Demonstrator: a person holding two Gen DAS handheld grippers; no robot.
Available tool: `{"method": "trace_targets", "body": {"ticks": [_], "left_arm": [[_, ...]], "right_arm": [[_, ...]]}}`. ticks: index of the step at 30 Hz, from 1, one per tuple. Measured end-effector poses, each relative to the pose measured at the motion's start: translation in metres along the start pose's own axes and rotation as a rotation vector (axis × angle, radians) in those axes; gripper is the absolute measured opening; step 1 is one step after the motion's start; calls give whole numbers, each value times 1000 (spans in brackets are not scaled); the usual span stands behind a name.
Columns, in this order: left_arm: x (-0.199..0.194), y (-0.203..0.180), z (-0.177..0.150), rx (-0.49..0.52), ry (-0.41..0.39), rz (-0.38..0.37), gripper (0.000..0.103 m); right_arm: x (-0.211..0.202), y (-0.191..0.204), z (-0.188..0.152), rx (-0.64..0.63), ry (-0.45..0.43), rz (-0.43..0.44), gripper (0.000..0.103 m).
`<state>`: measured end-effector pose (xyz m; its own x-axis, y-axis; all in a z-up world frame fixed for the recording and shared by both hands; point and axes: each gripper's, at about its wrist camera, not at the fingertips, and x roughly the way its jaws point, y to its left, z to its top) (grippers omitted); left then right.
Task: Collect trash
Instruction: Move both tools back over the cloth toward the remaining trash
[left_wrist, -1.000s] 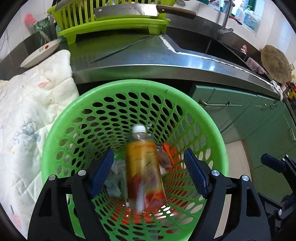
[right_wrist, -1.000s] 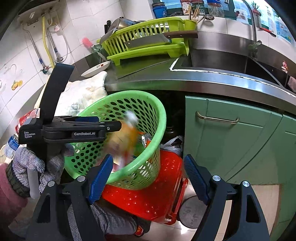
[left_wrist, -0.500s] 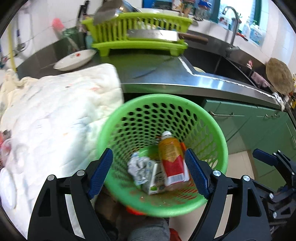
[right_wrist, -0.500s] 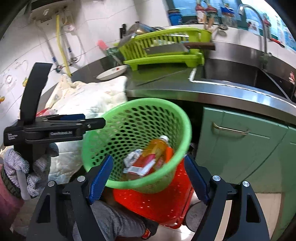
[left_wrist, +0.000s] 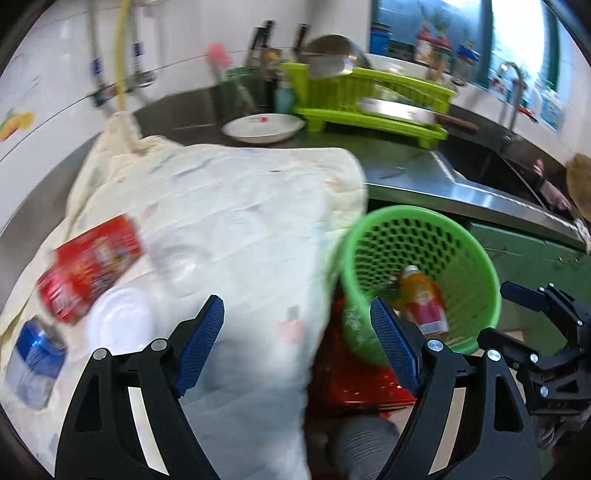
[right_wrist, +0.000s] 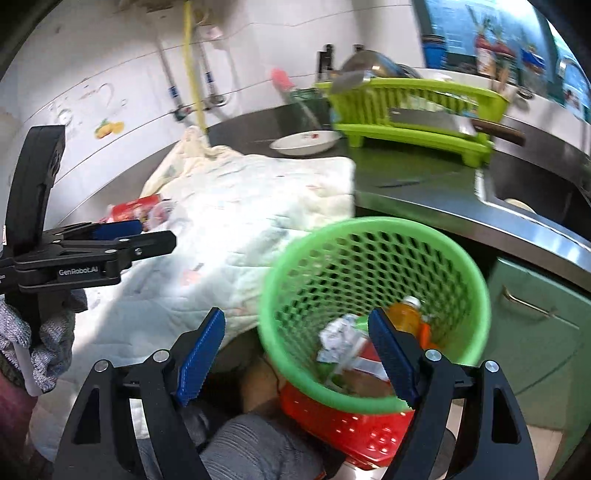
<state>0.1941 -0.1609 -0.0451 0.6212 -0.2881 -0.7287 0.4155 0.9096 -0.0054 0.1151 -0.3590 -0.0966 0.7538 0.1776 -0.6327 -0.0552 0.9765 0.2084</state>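
Note:
A green perforated basket stands on a red crate beside the counter. Inside it lie an orange drink bottle and crumpled paper. My left gripper is open and empty above a white quilted cloth. On that cloth lie a red packet, a white lid and a blue-capped clear jar. My right gripper is open and empty at the basket's near left rim.
A lime dish rack with a cleaver sits at the back of the steel counter, a white plate beside it. The sink is to the right, green cabinets below. A grey-clad knee is under the grippers.
The bottle, falling a second ago, now lies in the basket. Both grippers have pulled back and swung left, bringing the cloth with its packet, lid and jar into view.

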Motion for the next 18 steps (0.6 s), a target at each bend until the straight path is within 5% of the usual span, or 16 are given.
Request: {"method": "trace_targets", "body": {"ticks": [18], "left_arm": [[-34,134,-44,-221,13,167,81]], "right_arm": [[70,96,49,-151,26,135,83]]}}
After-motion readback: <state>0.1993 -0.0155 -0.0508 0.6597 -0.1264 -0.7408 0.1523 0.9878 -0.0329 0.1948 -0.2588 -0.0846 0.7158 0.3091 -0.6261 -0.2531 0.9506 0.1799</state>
